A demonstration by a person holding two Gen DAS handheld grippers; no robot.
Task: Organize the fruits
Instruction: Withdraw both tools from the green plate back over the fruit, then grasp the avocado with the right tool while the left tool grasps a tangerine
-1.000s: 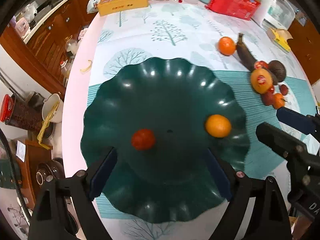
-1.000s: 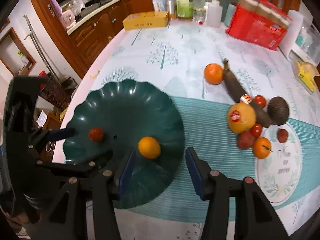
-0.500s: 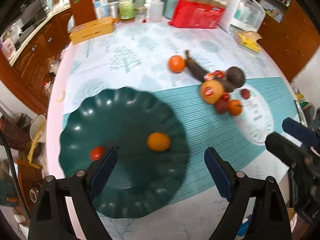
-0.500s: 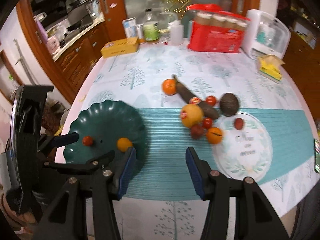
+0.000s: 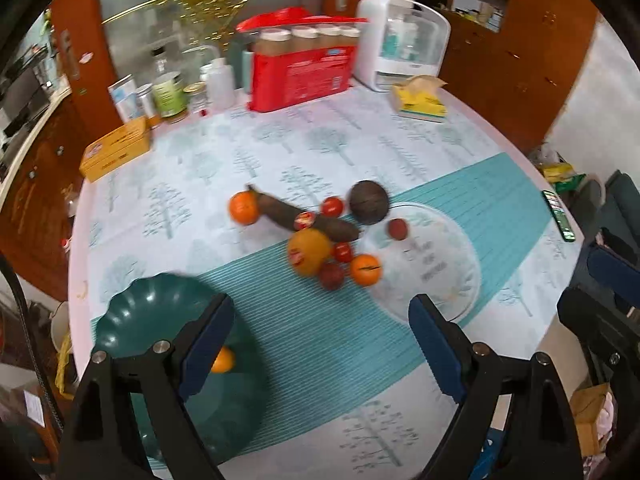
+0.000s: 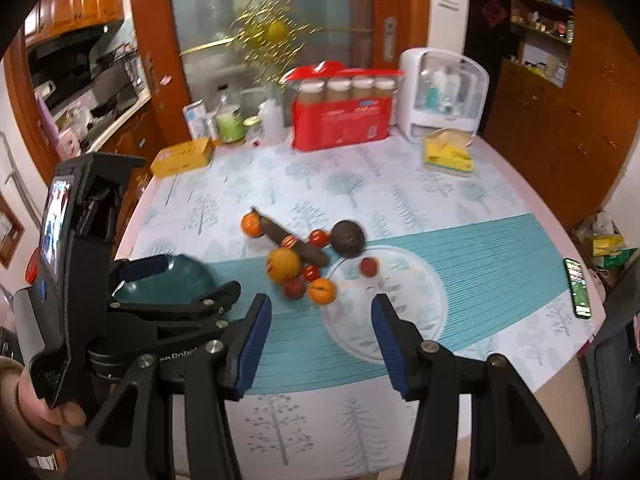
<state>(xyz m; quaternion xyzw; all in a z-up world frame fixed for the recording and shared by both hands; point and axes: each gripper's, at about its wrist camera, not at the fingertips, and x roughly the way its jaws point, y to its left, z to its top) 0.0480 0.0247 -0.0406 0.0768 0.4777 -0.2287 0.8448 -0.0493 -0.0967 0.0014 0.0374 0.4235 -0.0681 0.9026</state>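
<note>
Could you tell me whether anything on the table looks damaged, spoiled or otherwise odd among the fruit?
One thing stands out: the banana, lying among the loose fruit at the middle of the table, is dark brown along its whole length, so it looks badly overripe. Nothing looks spilled or broken.

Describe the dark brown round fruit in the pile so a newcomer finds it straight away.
Start at the teal striped band across the tablecloth and find the fruit cluster near its upper edge. At the cluster's right end sits the dark brown round fruit. It is the only dull, dark, round fruit; its neighbours are red or orange.
</note>
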